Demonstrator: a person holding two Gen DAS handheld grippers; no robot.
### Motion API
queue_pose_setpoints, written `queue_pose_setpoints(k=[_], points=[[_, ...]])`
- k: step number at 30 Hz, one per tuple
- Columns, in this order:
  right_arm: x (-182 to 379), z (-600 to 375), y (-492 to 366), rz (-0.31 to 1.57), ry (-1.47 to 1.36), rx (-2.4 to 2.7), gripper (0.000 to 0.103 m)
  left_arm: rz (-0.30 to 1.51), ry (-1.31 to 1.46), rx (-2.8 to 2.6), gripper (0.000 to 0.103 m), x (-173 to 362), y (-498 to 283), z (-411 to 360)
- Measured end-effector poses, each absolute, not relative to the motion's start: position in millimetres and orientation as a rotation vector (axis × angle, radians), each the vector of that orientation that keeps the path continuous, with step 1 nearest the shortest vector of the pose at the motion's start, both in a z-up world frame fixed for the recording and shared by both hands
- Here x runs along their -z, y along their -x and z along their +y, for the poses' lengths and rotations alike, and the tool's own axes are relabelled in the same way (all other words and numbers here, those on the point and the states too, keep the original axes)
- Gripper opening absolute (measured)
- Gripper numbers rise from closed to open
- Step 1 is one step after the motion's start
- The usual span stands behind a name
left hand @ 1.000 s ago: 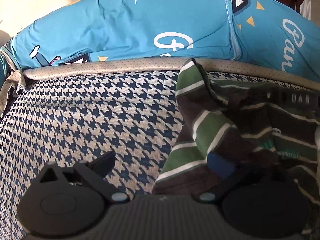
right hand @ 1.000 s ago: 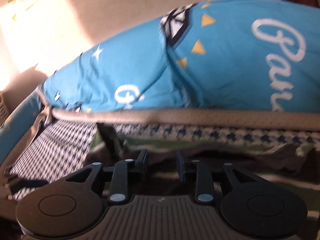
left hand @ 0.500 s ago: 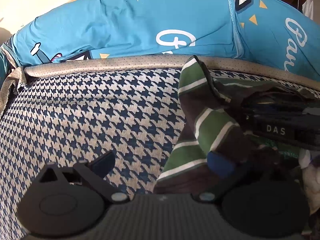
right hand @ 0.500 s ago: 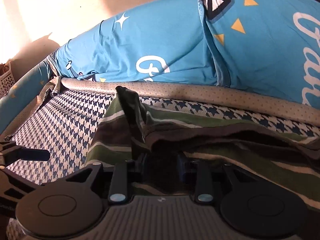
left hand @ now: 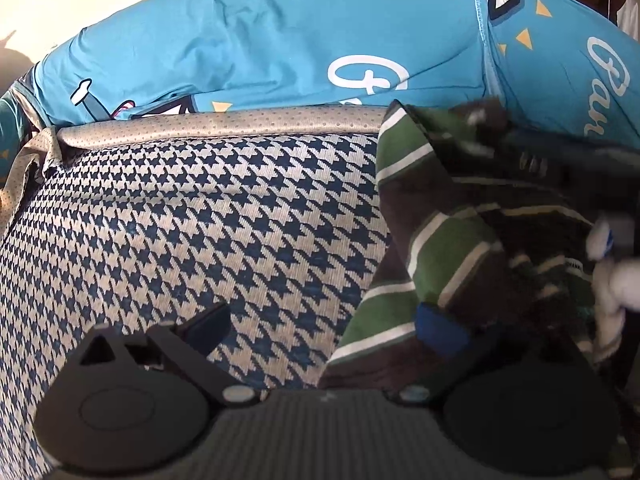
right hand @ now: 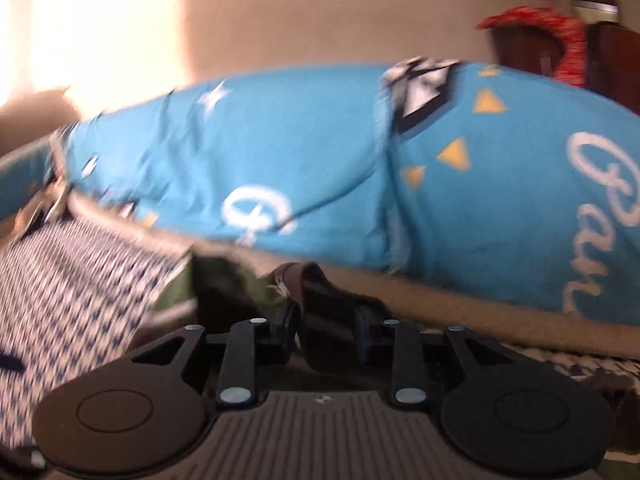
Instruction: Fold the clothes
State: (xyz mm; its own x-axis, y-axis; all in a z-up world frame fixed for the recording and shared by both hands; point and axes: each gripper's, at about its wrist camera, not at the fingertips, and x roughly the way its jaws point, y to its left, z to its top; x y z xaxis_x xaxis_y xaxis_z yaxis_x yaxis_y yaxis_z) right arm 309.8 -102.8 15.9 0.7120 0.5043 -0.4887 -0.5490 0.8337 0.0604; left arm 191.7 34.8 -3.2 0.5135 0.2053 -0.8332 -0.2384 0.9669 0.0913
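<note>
A blue-and-cream houndstooth cover (left hand: pixel 208 208) spreads across the surface, edged at the back by a dotted grey band (left hand: pixel 224 122), with a bright blue pillow (left hand: pixel 320 40) printed with white stars and lettering behind it and a sunlit wall beyond. The striped green, brown and white garment (left hand: pixel 424 216) lies bunched on the right side of the cover, one corner standing up against the grey band. The left gripper (left hand: pixel 324 320) is spread wide, its right finger touching the garment's lower edge and its left finger over bare cover. The right gripper (right hand: pixel 326 320) is clenched on a raised brown fold of the garment; that view is motion-blurred.
</note>
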Motion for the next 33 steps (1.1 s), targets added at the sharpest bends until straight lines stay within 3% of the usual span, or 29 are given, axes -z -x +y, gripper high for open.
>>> queue_pose_setpoints(k=[19, 33], points=[[-43, -161, -338, 0.558, -0.055, -0.398, 0.032, 0.986, 0.039, -0.336, 0.102, 5, -192, 48], [-36, -184, -276, 0.705, -0.136, -0.432, 0.033, 0.966, 0.105, -0.233, 0.102, -8, -183, 57]])
